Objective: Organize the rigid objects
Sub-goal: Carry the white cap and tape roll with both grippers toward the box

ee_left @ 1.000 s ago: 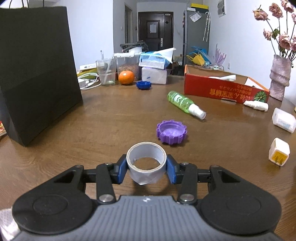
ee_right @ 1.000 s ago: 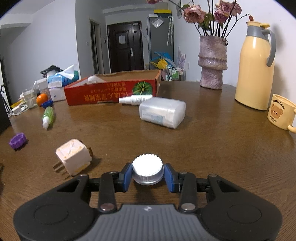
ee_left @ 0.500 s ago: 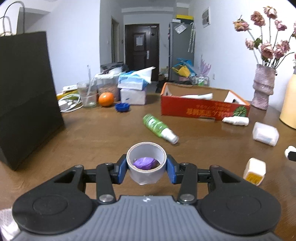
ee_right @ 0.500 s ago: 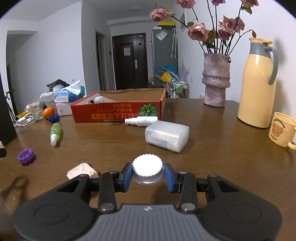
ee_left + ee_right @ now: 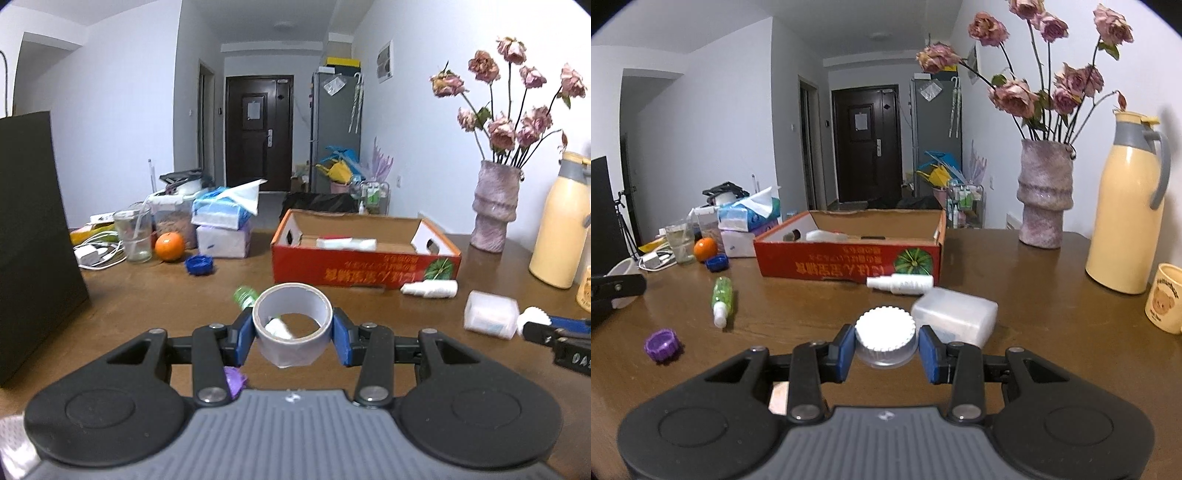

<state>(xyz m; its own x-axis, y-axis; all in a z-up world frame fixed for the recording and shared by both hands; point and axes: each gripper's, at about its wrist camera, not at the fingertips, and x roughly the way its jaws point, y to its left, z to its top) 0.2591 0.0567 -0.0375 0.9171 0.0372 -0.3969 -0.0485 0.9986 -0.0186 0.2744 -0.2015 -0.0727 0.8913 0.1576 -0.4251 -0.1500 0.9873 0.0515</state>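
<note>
My left gripper (image 5: 293, 334) is shut on a grey tape roll (image 5: 293, 325), held above the wooden table (image 5: 147, 306). My right gripper (image 5: 886, 349) is shut on a white ridged cap (image 5: 885, 330); it also shows at the right of the left wrist view (image 5: 533, 320). Ahead stands an open red cardboard box (image 5: 365, 264) (image 5: 849, 260) with a few items inside. On the table lie a green spray bottle (image 5: 722, 301), a white spray bottle (image 5: 901, 284), a translucent white box (image 5: 955, 317) and a purple cap (image 5: 661, 345).
A black paper bag (image 5: 33, 240) stands at the left. A blue cap (image 5: 199, 264), an orange (image 5: 169, 246), a glass and tissue packs are at the back left. A vase of dried roses (image 5: 1045, 199), a yellow thermos (image 5: 1126, 221) and a bear mug (image 5: 1165, 297) stand at the right.
Both grippers have risen and moved forward toward the red box, still holding the tape roll and the white cap. The purple cap and the plug have slipped under the grippers' view.
</note>
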